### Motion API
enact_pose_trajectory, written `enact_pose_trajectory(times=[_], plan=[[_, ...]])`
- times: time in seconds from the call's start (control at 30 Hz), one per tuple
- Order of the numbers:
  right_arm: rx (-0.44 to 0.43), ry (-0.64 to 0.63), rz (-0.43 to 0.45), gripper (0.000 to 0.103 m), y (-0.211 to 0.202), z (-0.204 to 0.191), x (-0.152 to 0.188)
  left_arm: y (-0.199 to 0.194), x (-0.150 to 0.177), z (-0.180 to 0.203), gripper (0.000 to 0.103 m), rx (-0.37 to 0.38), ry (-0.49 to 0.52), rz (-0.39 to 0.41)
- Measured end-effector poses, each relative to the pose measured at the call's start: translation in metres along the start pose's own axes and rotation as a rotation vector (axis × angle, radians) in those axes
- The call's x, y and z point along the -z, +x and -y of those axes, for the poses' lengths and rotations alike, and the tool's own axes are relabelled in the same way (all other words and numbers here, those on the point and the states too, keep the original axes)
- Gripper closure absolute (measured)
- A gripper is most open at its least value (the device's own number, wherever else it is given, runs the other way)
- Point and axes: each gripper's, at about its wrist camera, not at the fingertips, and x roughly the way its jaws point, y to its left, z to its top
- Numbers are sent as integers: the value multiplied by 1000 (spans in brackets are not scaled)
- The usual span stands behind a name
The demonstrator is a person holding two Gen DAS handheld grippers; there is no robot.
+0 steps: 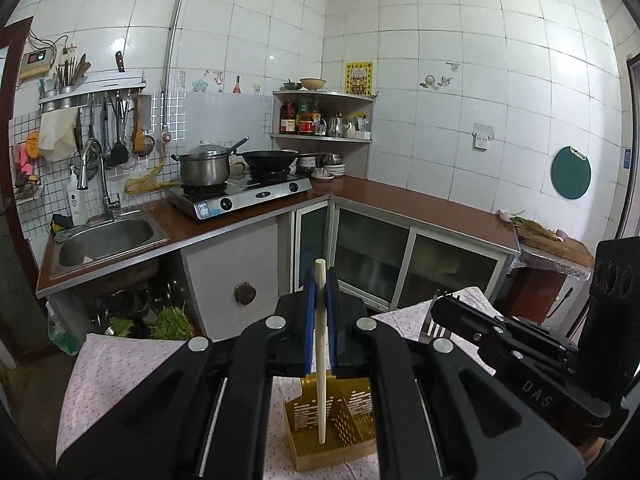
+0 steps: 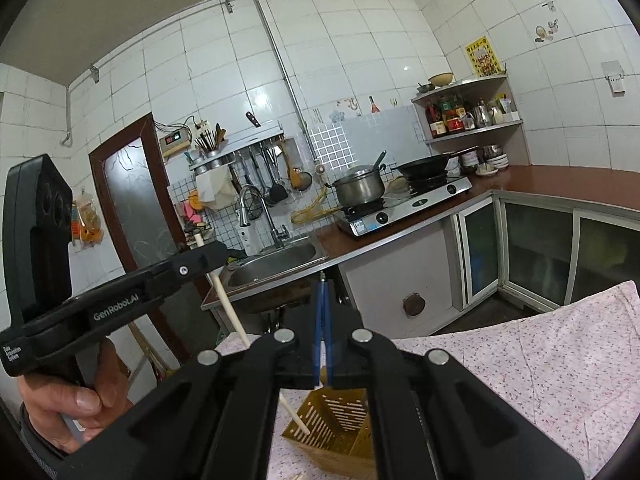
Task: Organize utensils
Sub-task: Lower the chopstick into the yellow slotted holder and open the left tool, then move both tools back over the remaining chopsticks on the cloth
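With our left gripper [image 1: 320,292] clamped on a pale chopstick [image 1: 321,360] whose tip hangs over the yellow slotted basket [image 1: 352,420], we should lower it straight in, while our right gripper [image 2: 322,292], pinched together, appears to hold a fork [image 1: 434,326].

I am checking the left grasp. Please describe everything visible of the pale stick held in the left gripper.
The chopstick is a pale, round, plain stick that looks like wood or bamboo. It is nearly upright, clamped between the blue pads of the left gripper, its blunt top just above them. Its lower end reaches the open top of the yellow perforated utensil holder; whether it touches the holder is unclear.
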Motion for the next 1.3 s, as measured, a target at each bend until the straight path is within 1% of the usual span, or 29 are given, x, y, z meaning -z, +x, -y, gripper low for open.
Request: enact_pose_trajectory(times=[0.23, 0.3, 0.33, 0.43, 0.5, 0.57, 0.6, 0.67, 0.8, 0.9, 0.97, 1.03, 1.1, 1.13, 1.17, 1.2, 1.23, 1.3], plan=[[9, 20, -30, 102, 22, 10, 13, 32, 19, -12, 99, 12, -4, -36], [5, 24, -46, 102, 26, 13, 15, 38, 25, -14, 99, 11, -2, -52], [6, 28, -51, 98, 28, 13, 17, 39, 28, -16, 99, 11, -3, -59], [19, 31, -50, 98, 27, 14, 18, 40, 35, -22, 98, -5, -15, -64], [24, 34, -45, 98, 24, 14, 17, 37, 38, -26, 81, -6, -29, -64], [27, 29, -35, 98, 18, 12, 13, 32, 39, -29, 79, -10, -34, -60], [30, 25, -31, 98, 14, 10, 12, 30, 40, -30, 76, -5, -33, -61], [36, 25, -24, 98, 7, 9, 9, 23, 40, -31, 73, -17, -34, -53], [54, 20, -8, 98, -16, 5, 4, 0, 42, -38, 73, -31, -50, -49], [87, 12, 2, 97, -45, 2, 2, -24, 47, -43, 73, -56, -56, -44], [106, 18, 4, 97, -65, 3, 4, -49, 57, -49, 73, -82, -60, -37], [133, 27, -1, 97, -93, 6, 11, -73, 68, -53, 72, -105, -65, -34], [165, 26, -10, 97, -119, 8, 21, -102, 85, -57, 69, -131, -76, -30], [189, 28, -14, 90, -134, 9, 28, -113, 94, -58, 68, -138, -78, -29], [206, 33, -14, 68, -144, 10, 32, -129, 105, -59, 66, -150, -82, -22], [223, 37, -11, 56, -162, 11, 42, -143, 118, -59, 63, -163, -88, -20], [238, 33, -13, 51, -176, 11, 50, -155, 128, -60, 62, -167, -94, -20], [279, 9, -32, 51, -194, 9, 63, -180, 154, -59, 59, -179, -106, -14]])
